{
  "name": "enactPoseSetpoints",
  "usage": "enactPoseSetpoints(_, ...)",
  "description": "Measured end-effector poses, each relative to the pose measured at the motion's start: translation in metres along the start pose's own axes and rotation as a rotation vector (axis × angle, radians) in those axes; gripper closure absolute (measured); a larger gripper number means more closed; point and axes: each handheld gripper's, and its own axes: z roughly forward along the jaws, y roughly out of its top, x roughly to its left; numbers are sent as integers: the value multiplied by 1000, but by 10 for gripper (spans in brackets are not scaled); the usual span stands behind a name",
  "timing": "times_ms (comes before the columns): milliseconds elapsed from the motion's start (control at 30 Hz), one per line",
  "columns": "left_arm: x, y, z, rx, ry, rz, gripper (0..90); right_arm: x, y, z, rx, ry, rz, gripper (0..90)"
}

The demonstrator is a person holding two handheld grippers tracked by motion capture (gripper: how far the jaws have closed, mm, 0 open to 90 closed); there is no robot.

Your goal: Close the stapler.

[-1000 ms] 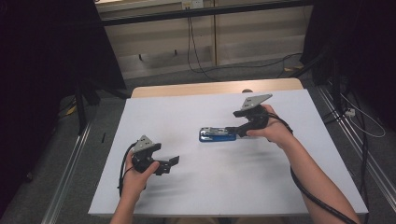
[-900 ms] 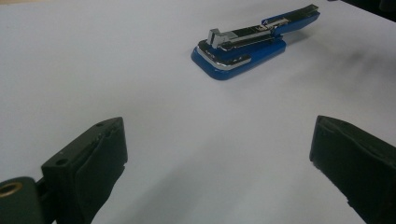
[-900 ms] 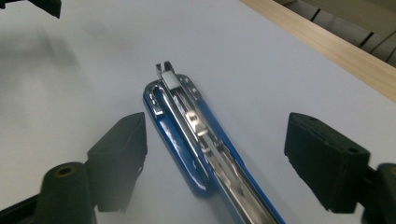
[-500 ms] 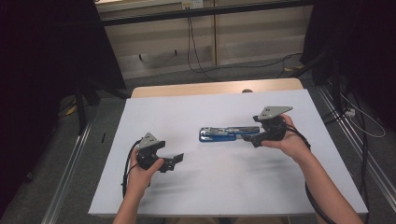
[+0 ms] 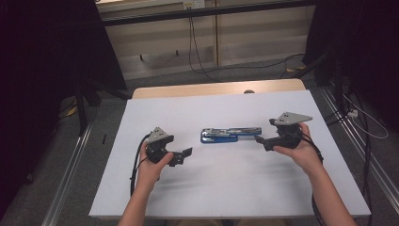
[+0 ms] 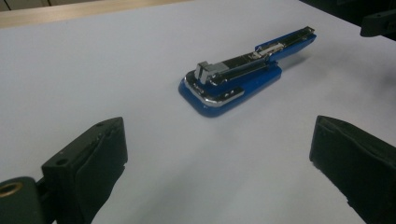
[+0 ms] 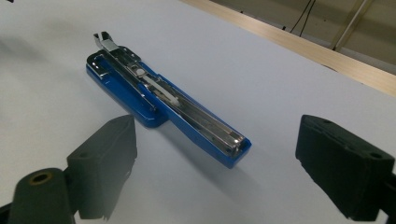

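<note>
Stapler (image 5: 230, 134), blue and lying opened out flat, rests mid-table between the two grippers, touching neither. Left gripper (image 5: 184, 155) is held level in the left hand (image 5: 153, 165) near and left of it, jaws wide and empty, while the right gripper (image 5: 261, 141) sits just right of its far-right end, pointing at it; its jaws have just been opening and stand wide with nothing between them. White table (image 5: 221, 188) lies bare all round, with open room to every edge.
</note>
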Motion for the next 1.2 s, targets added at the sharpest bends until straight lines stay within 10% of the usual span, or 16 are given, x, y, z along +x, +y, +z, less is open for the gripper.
enactPoseSetpoints(333,3,13,27,-16,-1,-19,35,0,-13,-1,72,-12,18,332)
enactPoseSetpoints(633,15,9,40,-9,77,-39,74,-3,-15,-1,64,-46,35,536)
enactPoseSetpoints(1200,14,3,66,28,94,10,496,-16,-26,17,129,-113,48,853)
